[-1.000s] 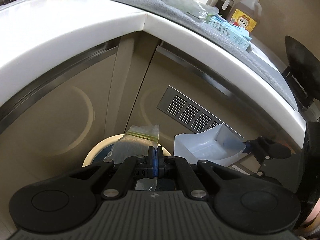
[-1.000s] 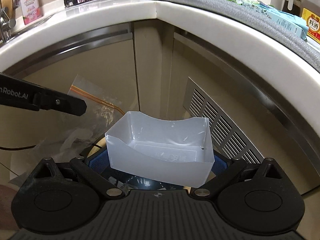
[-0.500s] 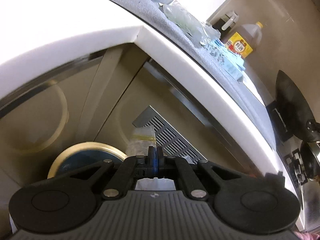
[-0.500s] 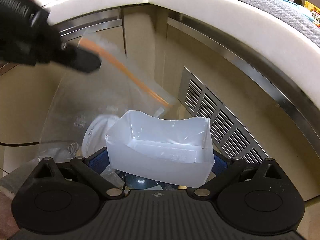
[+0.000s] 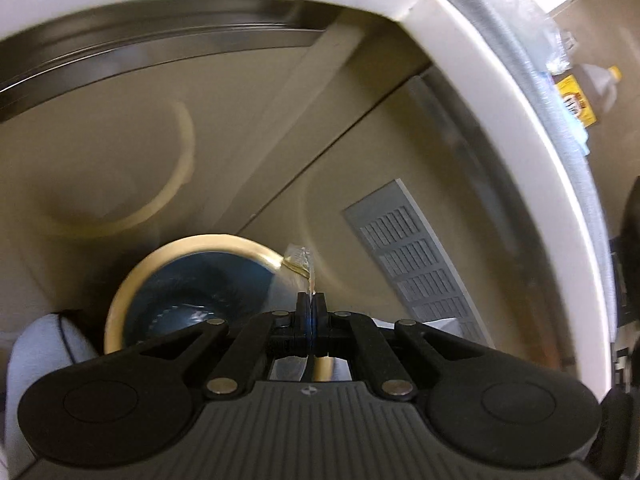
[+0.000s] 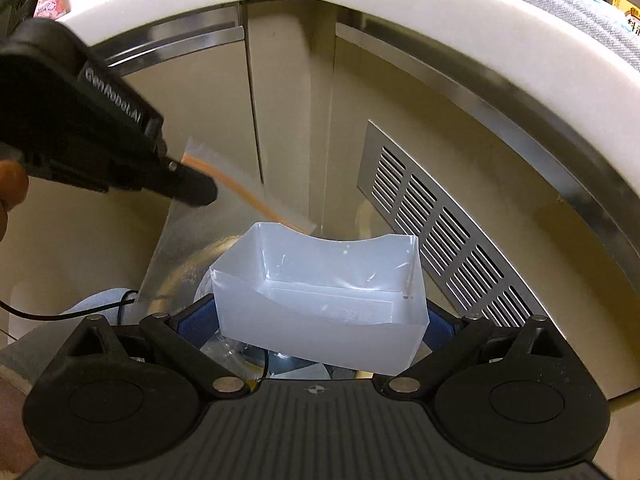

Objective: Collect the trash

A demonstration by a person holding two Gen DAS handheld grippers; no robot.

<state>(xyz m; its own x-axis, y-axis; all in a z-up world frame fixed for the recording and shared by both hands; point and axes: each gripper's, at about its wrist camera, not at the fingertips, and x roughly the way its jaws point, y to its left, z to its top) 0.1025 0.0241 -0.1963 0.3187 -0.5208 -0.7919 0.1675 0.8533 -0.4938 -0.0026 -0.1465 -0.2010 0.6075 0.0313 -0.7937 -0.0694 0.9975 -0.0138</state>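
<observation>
The clear plastic zip bag with an orange seal strip (image 6: 224, 216) hangs from the left gripper (image 5: 311, 300), whose jaws are pressed fully together on the bag's top edge. Below and ahead of that gripper sits the round bin with a cream rim and dark blue liner (image 5: 200, 284), its mouth open. The translucent white plastic tray (image 6: 320, 280) sits squarely between the fingers of the right gripper (image 6: 320, 320), clamped across its width, over the same bin.

The limp bag trails beside the tray and across the bin's rim; let go from here, I judge it could drape over the rim or snag on the tray instead of dropping inside. The tray's thin walls could buckle and slip.
</observation>
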